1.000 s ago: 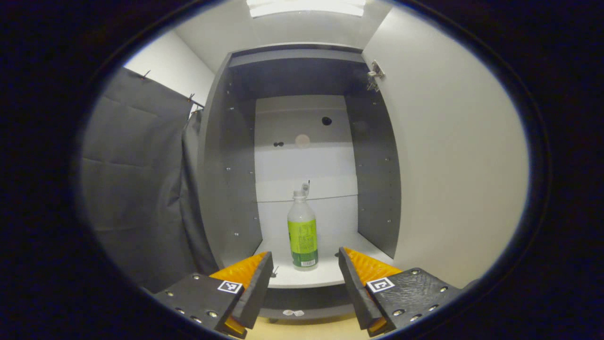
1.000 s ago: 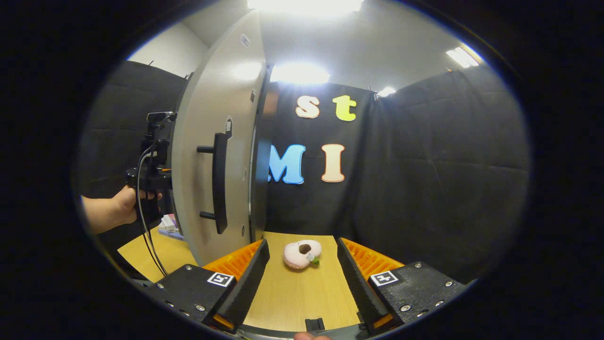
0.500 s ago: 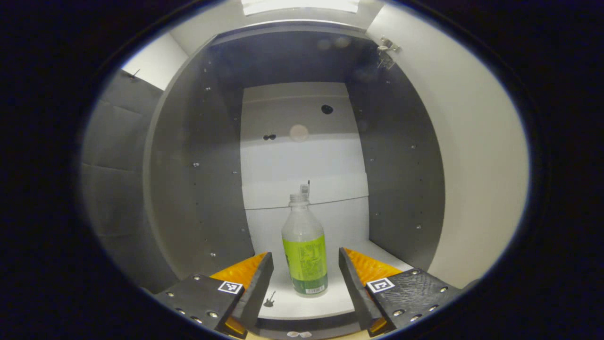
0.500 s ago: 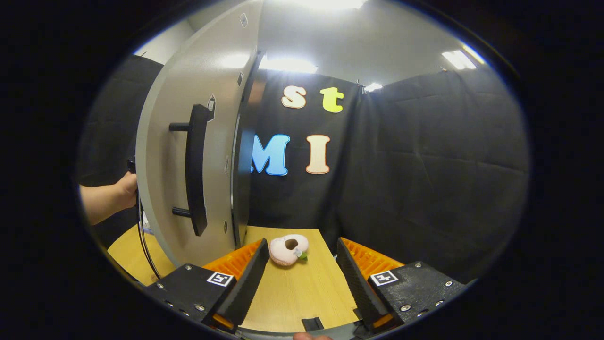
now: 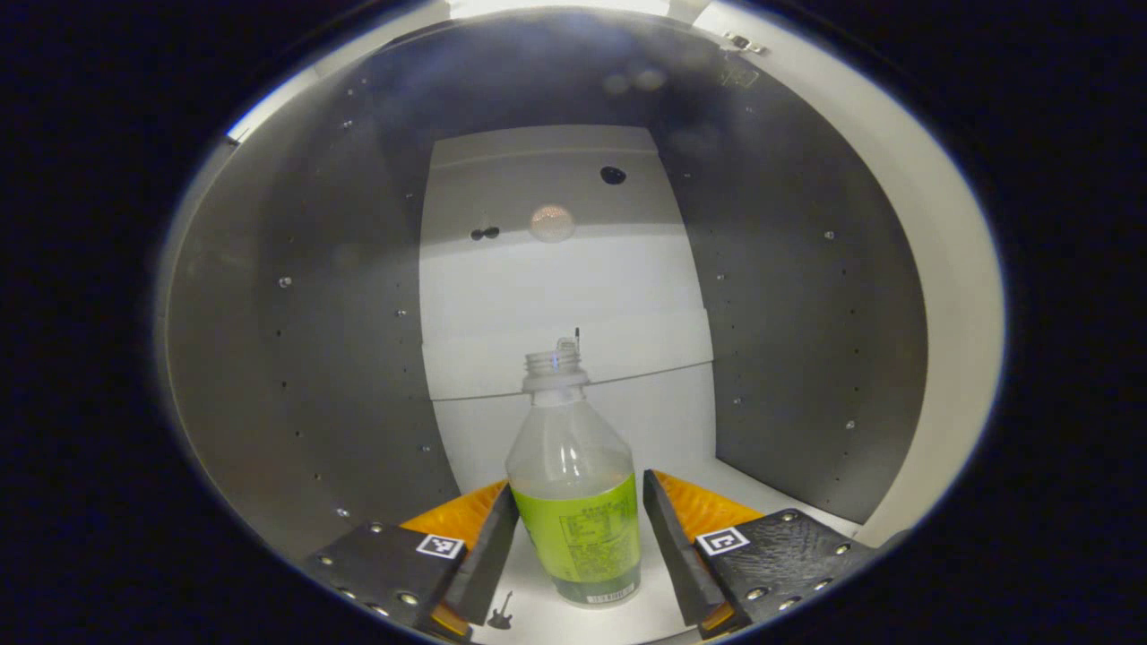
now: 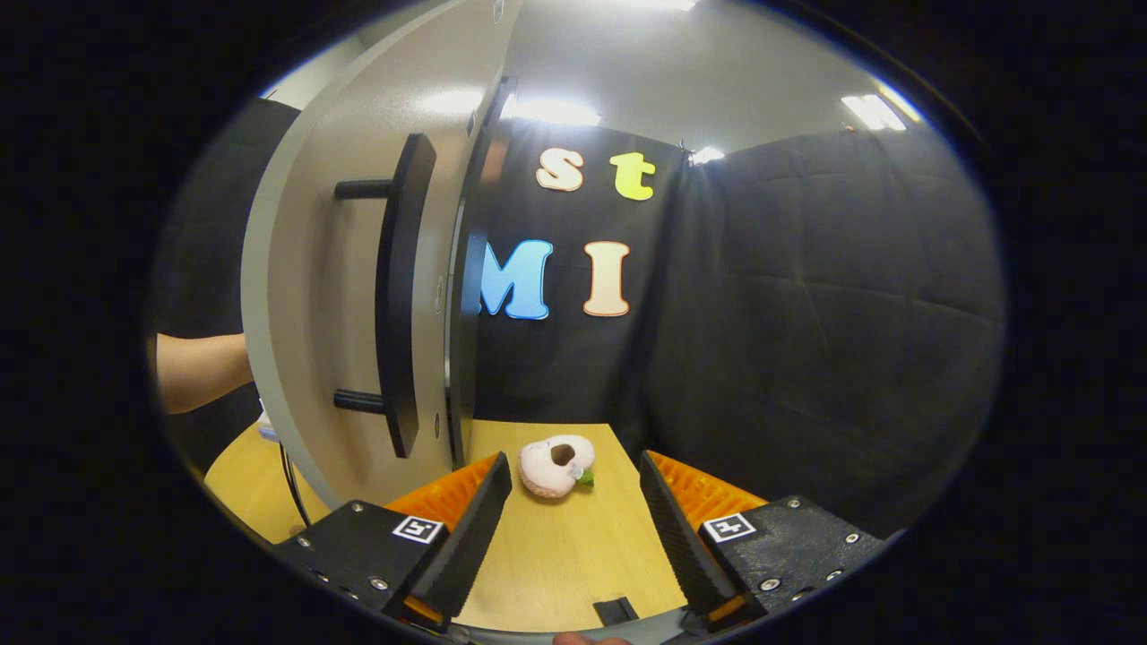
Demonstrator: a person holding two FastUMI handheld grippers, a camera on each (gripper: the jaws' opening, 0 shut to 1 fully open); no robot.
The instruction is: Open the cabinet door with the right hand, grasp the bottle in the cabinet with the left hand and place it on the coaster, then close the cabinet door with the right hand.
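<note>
A clear bottle [image 5: 573,484] with a green label and no cap stands upright on the white cabinet floor [image 5: 726,475]. My left gripper [image 5: 578,537] is open inside the cabinet, its two fingers on either side of the bottle's lower body, close to it but not pressing. In the right gripper view the pale cabinet door [image 6: 314,278] stands swung open at left, with its black bar handle [image 6: 399,296] facing me. My right gripper [image 6: 569,528] is open above the wooden table [image 6: 556,555], holding nothing, to the right of the door.
Dark grey side walls [image 5: 314,358] and a white back panel [image 5: 564,296] enclose the bottle closely. A pink doughnut-shaped soft toy [image 6: 556,464] lies on the table ahead of my right gripper. A person's forearm [image 6: 193,369] shows behind the door's left edge.
My left gripper has moved forward into the cabinet until its fingers flank the bottle. The right gripper has shifted slightly, so the door and handle look nearer and larger.
</note>
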